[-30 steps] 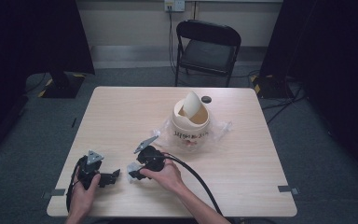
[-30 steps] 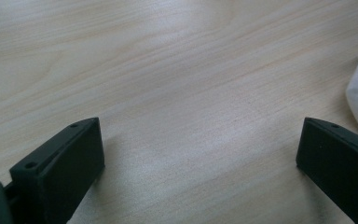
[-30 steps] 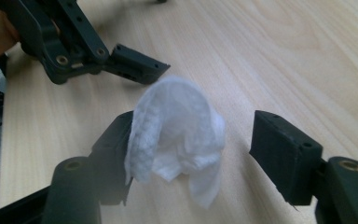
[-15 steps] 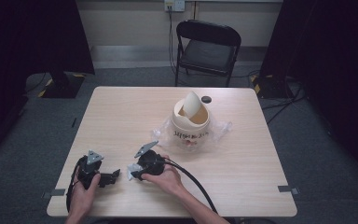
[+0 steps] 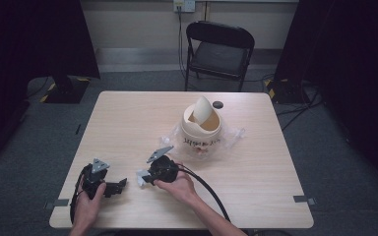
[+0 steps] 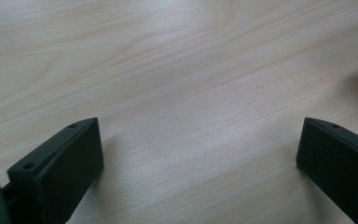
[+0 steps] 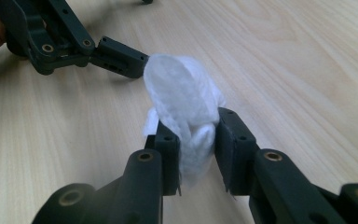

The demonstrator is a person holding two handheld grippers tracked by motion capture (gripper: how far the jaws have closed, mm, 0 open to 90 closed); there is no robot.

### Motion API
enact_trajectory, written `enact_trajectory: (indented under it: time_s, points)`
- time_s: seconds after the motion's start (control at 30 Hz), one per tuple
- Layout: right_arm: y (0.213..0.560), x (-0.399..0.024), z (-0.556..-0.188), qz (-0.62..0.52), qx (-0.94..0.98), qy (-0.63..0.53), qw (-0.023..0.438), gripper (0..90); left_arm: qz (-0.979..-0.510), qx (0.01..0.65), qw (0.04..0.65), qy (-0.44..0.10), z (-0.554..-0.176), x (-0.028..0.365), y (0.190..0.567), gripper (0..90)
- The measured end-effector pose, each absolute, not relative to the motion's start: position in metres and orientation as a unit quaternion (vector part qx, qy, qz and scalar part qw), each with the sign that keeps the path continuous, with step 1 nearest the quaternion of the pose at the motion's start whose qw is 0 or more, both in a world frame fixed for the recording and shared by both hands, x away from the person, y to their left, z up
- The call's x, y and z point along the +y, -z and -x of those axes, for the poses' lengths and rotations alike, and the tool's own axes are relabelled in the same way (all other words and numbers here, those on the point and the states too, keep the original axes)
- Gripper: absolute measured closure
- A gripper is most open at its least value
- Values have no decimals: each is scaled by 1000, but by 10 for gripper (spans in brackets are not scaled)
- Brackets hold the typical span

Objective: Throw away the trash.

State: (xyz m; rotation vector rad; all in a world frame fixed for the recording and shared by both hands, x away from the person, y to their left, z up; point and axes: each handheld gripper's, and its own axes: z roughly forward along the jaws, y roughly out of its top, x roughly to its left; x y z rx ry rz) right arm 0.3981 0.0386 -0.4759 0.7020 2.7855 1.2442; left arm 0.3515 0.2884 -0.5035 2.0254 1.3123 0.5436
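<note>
Relation: white cotton pads (image 7: 186, 116) pinched upright in right gripper (image 7: 196, 140), near table's (image 5: 128, 123) front edge; open-lidded bin (image 5: 202, 129) well apart, up and to the right.
Right gripper: jaws just closed, clamped on the pads.
Left gripper (image 6: 196, 154): jaws spread wide, nothing between, just beside the pads.
Nearer hand: right.
Count: two grippers, one bin, one wad of pads, number within unclear.

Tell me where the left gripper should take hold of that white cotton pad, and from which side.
Grip the free upper edge of the cotton pad, which stands above the right gripper pinching its lower folds. The left gripper, jaws open, probably does best coming level from its own side, pads on the pad's two flat faces: the round sheet stands nearly upright, leaving that rim exposed.
</note>
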Motion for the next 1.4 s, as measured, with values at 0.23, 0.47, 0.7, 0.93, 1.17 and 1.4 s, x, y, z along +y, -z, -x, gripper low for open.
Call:
enact_trajectory:
  time_s: [0.23,0.47,0.7,0.93,1.17,1.4]
  points:
    - [464,13,-397,-238,880,-411,14,732,-774,501,328,-208,-351,288,503,0]
    - [453,-10,-396,-256,862,-438,17,748,-773,501,328,-208,-351,288,503,0]
    - [448,-26,-399,-271,853,-446,18,765,-773,501,328,-208,-351,288,503,0]
    - [438,-42,-396,-277,850,-448,20,766,-774,501,328,-208,-351,288,503,0]
    - [428,-70,-399,-294,836,-461,40,766,-773,501,328,-208,-351,288,503,0]
    - [414,-89,-398,-307,825,-472,58,768,-773,501,328,-208,-351,288,503,0]
